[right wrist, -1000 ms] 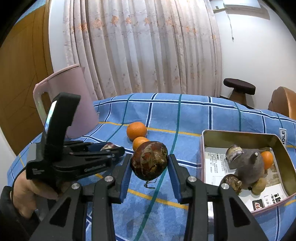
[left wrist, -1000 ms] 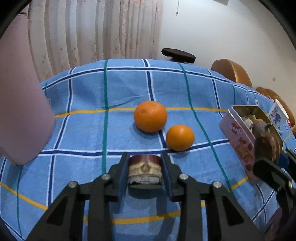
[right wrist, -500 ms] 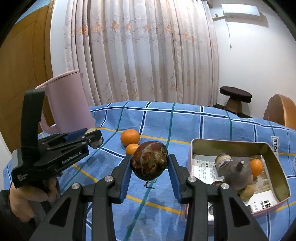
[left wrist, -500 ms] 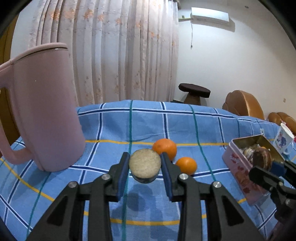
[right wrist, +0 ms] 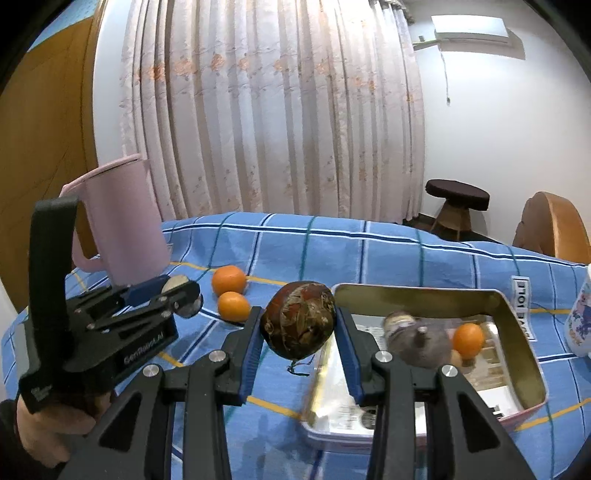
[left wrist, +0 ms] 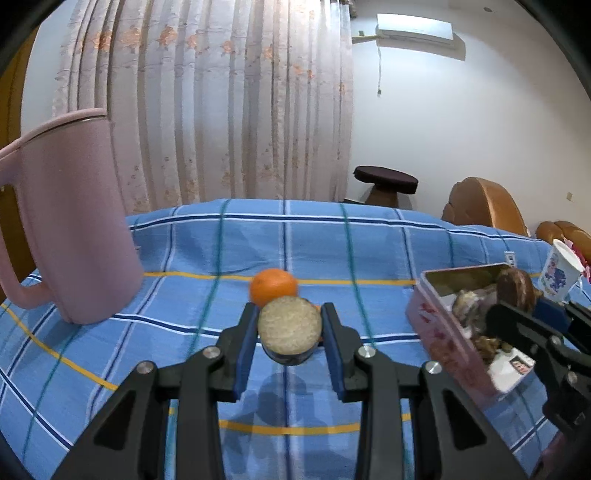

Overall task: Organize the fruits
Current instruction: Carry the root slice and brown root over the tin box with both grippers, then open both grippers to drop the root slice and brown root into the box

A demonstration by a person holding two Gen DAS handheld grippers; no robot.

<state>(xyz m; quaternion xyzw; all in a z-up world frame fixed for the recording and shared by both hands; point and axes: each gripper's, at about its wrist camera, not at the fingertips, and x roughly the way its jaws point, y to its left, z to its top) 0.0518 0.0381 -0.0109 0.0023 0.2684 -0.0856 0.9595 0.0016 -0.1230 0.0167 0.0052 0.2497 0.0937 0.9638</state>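
Both hand-held grippers have risen and swung toward the open tin (right wrist: 517, 306) — the right hand-held gripper (right wrist: 298, 326), clenched on a mottled brown fruit (right wrist: 298, 325), is nearer, tin at its 3 o'clock; the left hand-held gripper (left wrist: 289, 326) grips a cut fruit half (left wrist: 289, 325), tin at 2 o'clock.

You are in a lived-in room of a home.
Floral sheer curtains (right wrist: 273, 110) hang behind a table under a blue plaid tablecloth (right wrist: 332, 251); you see a wall air conditioner (right wrist: 471, 31), a round wooden stool (right wrist: 456, 199), tan chairs (left wrist: 480, 203), a wooden door (right wrist: 48, 122) and a pink jug (left wrist: 70, 218).
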